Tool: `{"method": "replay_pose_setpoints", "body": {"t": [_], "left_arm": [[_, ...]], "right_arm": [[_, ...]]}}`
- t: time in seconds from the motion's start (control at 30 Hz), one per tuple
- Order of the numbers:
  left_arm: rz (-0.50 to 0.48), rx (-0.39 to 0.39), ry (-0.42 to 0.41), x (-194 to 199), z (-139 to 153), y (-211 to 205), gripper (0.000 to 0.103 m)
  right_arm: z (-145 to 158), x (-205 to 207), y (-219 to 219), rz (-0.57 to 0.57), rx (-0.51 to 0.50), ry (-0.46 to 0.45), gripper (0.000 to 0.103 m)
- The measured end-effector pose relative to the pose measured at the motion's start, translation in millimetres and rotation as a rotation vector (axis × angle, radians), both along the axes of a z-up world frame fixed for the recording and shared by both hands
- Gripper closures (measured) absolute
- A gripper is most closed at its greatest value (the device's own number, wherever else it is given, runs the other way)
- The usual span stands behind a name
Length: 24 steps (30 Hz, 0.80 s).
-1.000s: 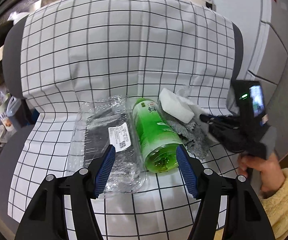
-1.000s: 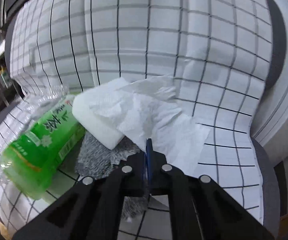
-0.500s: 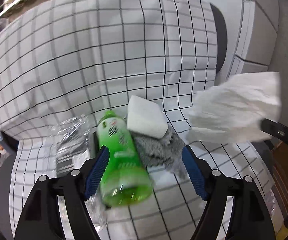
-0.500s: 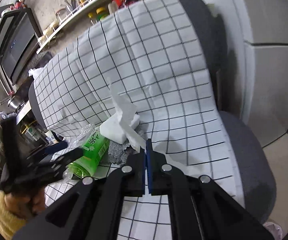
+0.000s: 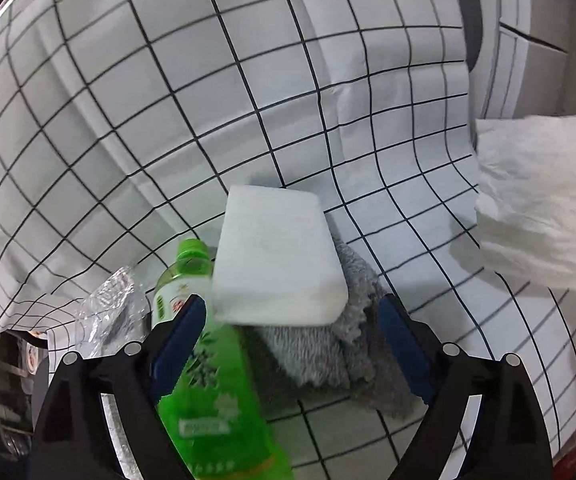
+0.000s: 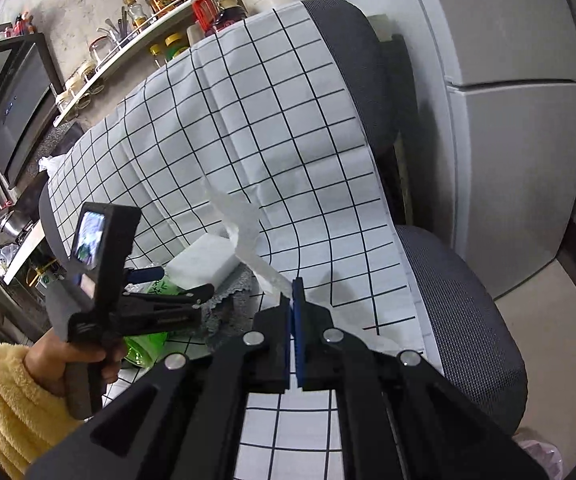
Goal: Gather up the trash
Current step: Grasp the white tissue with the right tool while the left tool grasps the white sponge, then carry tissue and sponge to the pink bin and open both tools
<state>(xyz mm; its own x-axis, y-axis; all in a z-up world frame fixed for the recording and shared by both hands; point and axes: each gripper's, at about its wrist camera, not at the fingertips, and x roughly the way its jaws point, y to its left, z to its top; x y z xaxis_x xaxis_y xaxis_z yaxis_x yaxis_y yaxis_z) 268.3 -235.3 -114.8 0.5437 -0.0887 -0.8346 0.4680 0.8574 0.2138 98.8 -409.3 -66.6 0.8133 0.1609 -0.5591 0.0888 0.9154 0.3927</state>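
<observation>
Right claw (image 6: 293,312) is clamped tight on a white paper tissue (image 6: 244,240), pinching its lower end between the blue pads so the rest of the sheet stands up and away from the tips, clear of the seat. Left claw (image 5: 292,344) has its jaws wide and opening further, nothing pressed between the pads. Between its tips sits a white foam block (image 5: 276,260), resting on a grey fuzzy cloth (image 5: 328,356) that spreads toward the right-hand finger. A green tea bottle (image 5: 204,380) lies on its side just beside the left-hand finger, passing under it, cap pointing away from the claw. Further out past that same finger is a crumpled clear plastic tray (image 5: 108,312). Everything lies on a white checked sheet (image 5: 168,120) draped over a grey chair (image 6: 460,312). From the left claw's camera the tissue hangs off to the far right, well apart from the pile. From the right claw's camera you can see the person's hand (image 6: 68,360) in a yellow fleecy sleeve (image 6: 12,408) gripping the left tool's handle.
</observation>
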Motion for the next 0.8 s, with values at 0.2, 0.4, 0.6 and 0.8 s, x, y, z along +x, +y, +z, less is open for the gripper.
{"method": "replay_pose_setpoints", "body": {"t": [0.2,0.4,0.6,0.8], "left_arm": [[0.039,0.044,0.009,19,-9,-8,0.023],[0.021,-0.064,-0.047,-3,13,5,0.038],[-0.058,-0.352,-0.103,-90,64,40,0.039],[-0.111,-0.493,-0.13,-180,75,66,0.038]], "right_arm": [[-3,-4,-3,-0.012,0.002,0.009,0.101],[-1,-22,-4,-0.043,0.009,0.003,0.101],[15,-58,-2,-0.075,0.023,-0.034,0.101],[17,-96,6,-0.087,0.052,-0.04,0.101]]}}
